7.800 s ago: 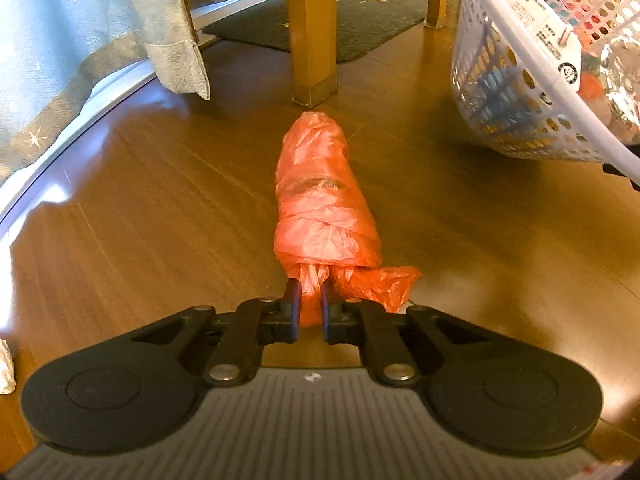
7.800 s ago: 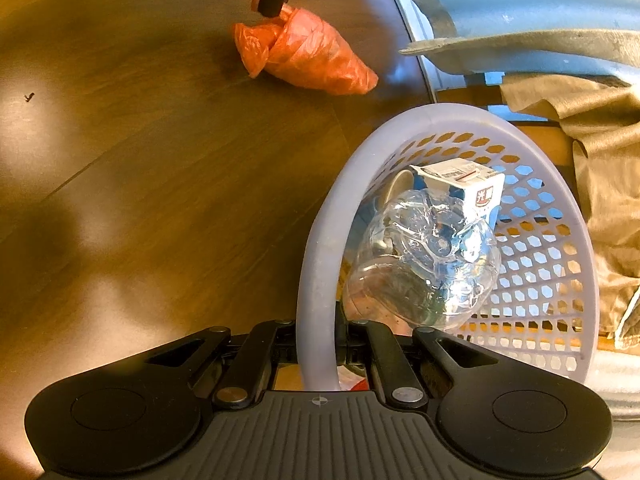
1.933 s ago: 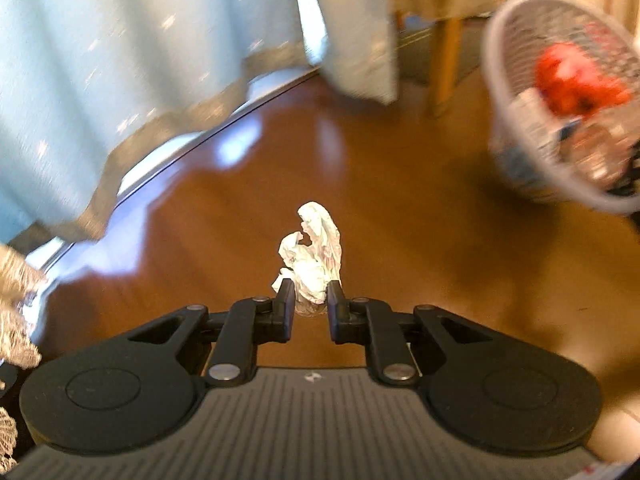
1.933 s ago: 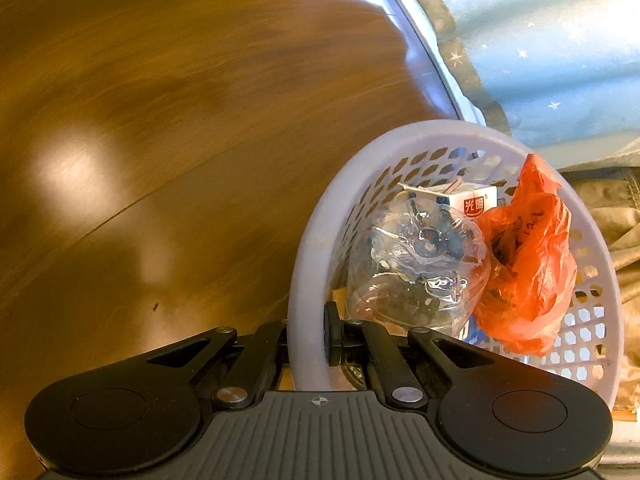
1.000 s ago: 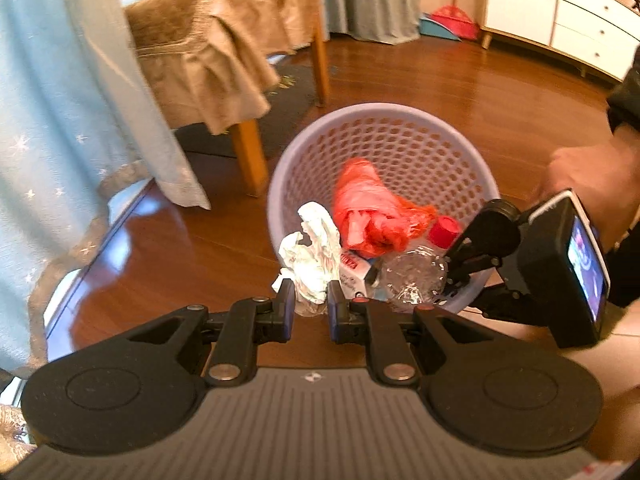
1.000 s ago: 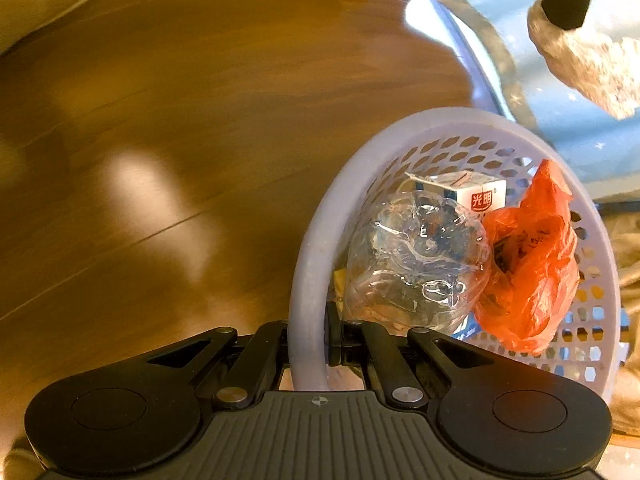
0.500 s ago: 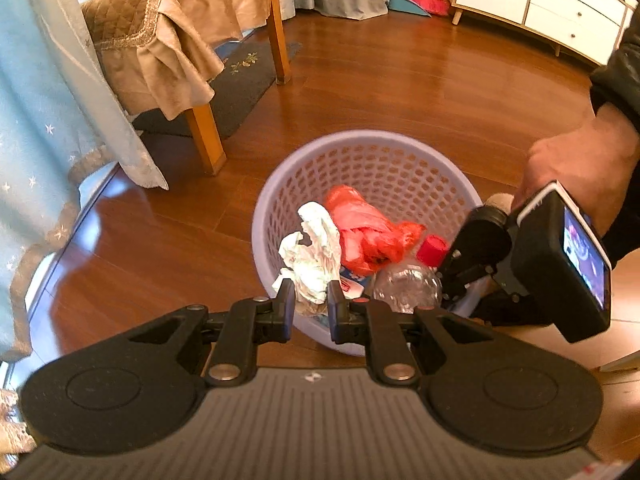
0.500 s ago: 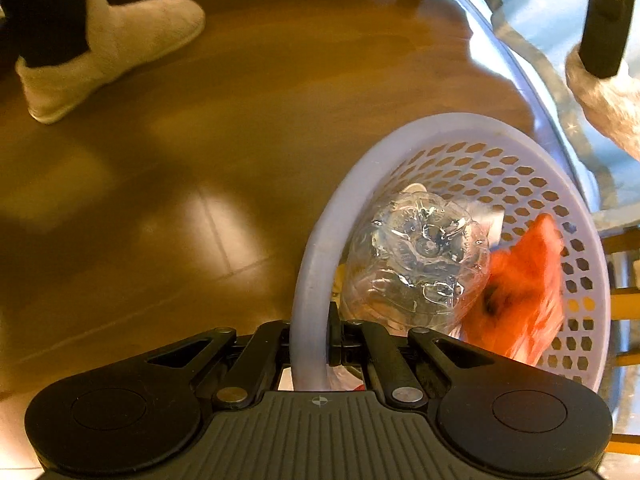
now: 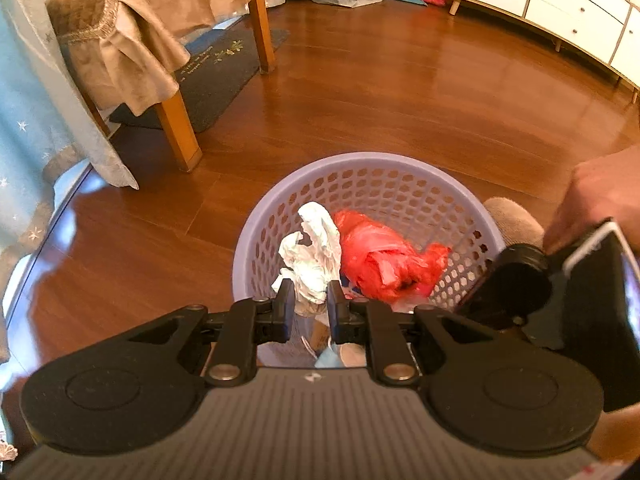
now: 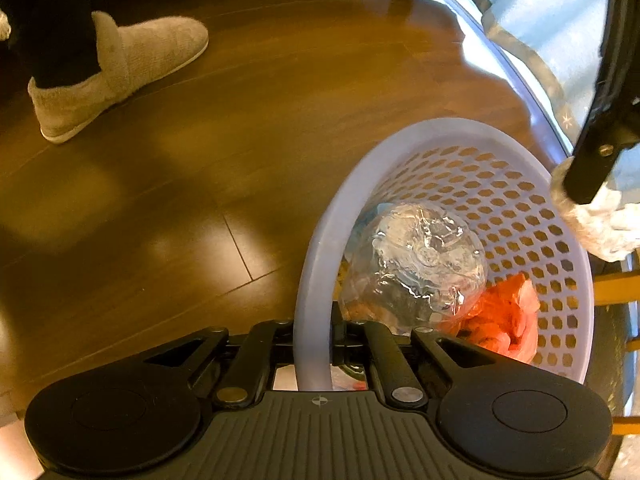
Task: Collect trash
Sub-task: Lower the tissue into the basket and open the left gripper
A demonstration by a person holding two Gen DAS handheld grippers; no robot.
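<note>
My left gripper (image 9: pixel 310 300) is shut on a crumpled white tissue (image 9: pixel 316 248) and hangs over the near side of the lavender mesh basket (image 9: pixel 360 160). An orange plastic bag (image 9: pixel 380 256) lies inside the basket, just right of the tissue. My right gripper (image 10: pixel 312 336) is shut on the basket's rim (image 10: pixel 400 148). In the right wrist view a crushed clear bottle (image 10: pixel 416 260) and the orange bag (image 10: pixel 504 320) lie in the basket. The tissue (image 10: pixel 596 224) hangs at the basket's far right edge there.
A person's slippered foot (image 10: pixel 120 68) stands on the wooden floor left of the basket. A hand (image 9: pixel 600 192) is at the right. A table leg (image 9: pixel 176 132), a dark mat (image 9: pixel 216 76), a blue curtain (image 9: pixel 24 112) and a white cabinet (image 9: pixel 560 0) surround the floor.
My left gripper has carried the tissue closer until it hangs over the basket's opening. In the right wrist view the contents have shifted and the slippered foot has come into view.
</note>
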